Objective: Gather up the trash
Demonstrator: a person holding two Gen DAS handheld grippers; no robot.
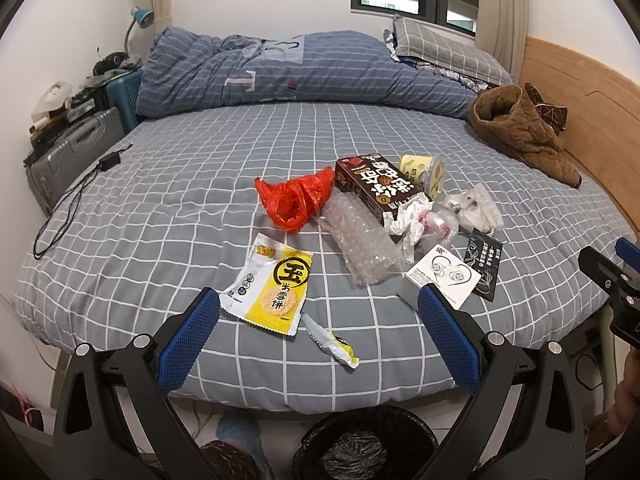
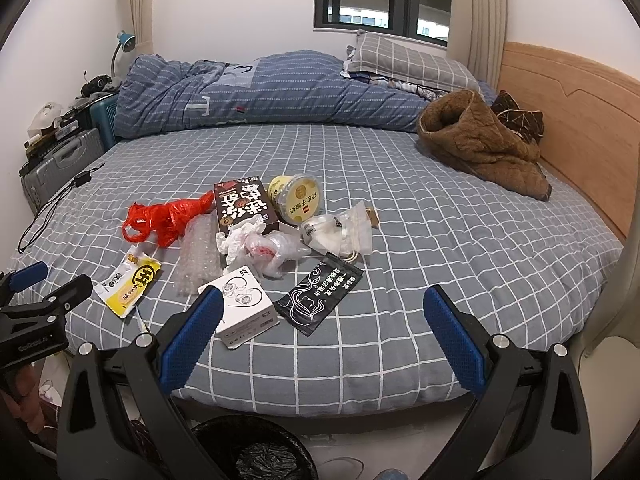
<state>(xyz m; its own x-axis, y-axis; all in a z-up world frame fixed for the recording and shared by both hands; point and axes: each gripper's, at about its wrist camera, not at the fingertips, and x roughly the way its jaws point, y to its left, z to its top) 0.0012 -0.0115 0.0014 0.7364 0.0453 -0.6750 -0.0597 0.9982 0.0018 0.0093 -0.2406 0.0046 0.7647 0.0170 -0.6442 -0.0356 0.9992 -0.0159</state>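
Trash lies scattered on the grey checked bed (image 1: 168, 216). A yellow snack wrapper (image 1: 272, 288) and a small torn wrapper (image 1: 330, 342) lie just ahead of my open left gripper (image 1: 320, 312). Further off are a red plastic bag (image 1: 294, 198), bubble wrap (image 1: 362, 240), a brown carton (image 1: 378, 188), a yellow cup (image 1: 430, 172) and crumpled tissue (image 1: 406, 220). My open right gripper (image 2: 324, 312) hovers over the bed's near edge, its left finger beside a white earphone box (image 2: 244, 310) and a black sachet (image 2: 320, 300). A black-lined bin (image 1: 368, 444) stands on the floor below.
A blue quilt (image 1: 280, 68) and pillow (image 1: 444, 48) lie along the far side. A brown jacket (image 2: 484, 144) rests by the wooden headboard (image 2: 580, 120). A charger cable (image 1: 68, 208) trails at the left edge, near a grey suitcase (image 1: 68, 152).
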